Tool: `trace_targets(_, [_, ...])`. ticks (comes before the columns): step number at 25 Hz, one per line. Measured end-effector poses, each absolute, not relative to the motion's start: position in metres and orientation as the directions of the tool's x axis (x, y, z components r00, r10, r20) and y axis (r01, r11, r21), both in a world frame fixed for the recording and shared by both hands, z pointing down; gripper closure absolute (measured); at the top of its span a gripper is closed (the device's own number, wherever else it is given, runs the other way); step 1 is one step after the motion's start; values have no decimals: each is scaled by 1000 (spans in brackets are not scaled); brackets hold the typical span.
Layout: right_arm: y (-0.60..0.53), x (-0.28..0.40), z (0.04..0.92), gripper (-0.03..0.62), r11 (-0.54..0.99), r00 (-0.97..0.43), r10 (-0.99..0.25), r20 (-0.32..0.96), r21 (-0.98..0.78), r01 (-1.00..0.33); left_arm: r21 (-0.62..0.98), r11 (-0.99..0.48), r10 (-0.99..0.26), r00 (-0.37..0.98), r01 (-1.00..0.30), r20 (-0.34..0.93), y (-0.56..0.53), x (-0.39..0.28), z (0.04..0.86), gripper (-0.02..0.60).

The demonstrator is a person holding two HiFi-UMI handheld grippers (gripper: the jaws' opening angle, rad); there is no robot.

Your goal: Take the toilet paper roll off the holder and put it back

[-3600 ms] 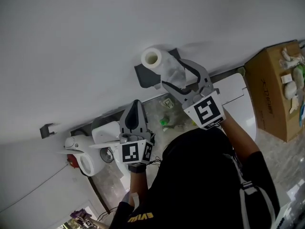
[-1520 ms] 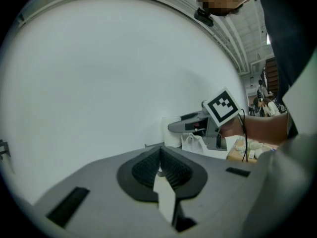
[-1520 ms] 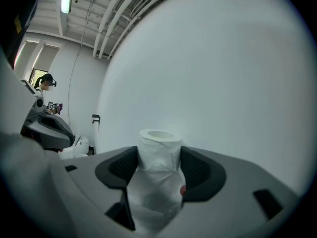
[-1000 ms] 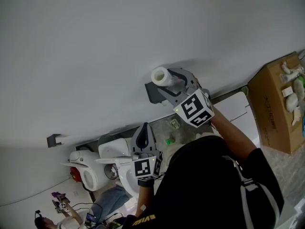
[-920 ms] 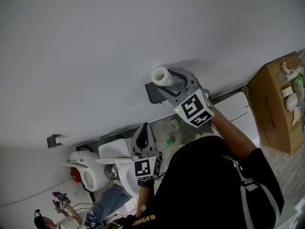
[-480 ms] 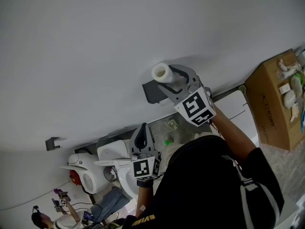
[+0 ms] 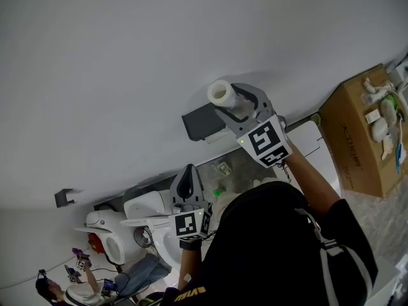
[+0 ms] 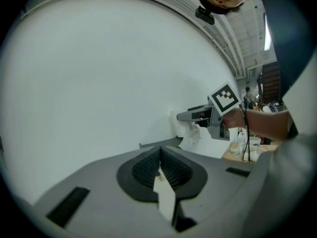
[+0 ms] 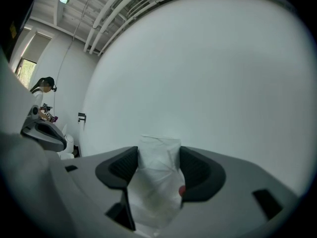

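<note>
The white toilet paper roll (image 7: 221, 93) hangs in front of the white wall, just up and right of the dark grey holder (image 7: 204, 121), and is apart from it. My right gripper (image 7: 231, 102) is shut on the roll. In the right gripper view the roll (image 9: 157, 175) fills the gap between both pads. My left gripper (image 7: 187, 173) hangs lower, away from the holder, with its jaws together and nothing in them (image 8: 159, 163). In the left gripper view I see the roll (image 8: 187, 133) and the holder's shelf (image 8: 159, 144) ahead.
An open cardboard box (image 7: 354, 142) with small items stands at the right. A white toilet (image 7: 150, 212) and another fixture (image 7: 102, 225) sit below the left gripper. A small wall hook (image 7: 62, 197) is far left. A seated person (image 7: 60, 292) is at the lower left.
My right gripper has carried the roll a little up and to the right, off the holder, so more of the holder's dark plate shows. The left gripper has barely moved.
</note>
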State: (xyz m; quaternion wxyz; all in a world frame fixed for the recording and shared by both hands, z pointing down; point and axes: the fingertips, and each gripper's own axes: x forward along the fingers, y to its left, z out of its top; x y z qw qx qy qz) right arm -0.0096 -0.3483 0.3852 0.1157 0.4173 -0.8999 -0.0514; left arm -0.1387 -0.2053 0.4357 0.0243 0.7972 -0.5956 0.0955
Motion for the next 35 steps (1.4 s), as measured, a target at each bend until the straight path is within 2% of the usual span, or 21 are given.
trace_targets(12, [-349, 54, 384, 333, 535, -505, -843, 185, 192, -823, -68, -368, -923, 355, -927, 150, -224, -111, 430, 571])
trace_targets(24, [-333, 117, 381, 333, 410, -378, -907, 185, 193, -891, -62, -474, -872, 459, -878, 172, -233, -72, 436, 569])
trace_targets(35, [-322, 132, 378, 333, 367, -336, -925, 177, 190, -911, -67, -492, -861, 473, -868, 189, -225, -71, 436, 571])
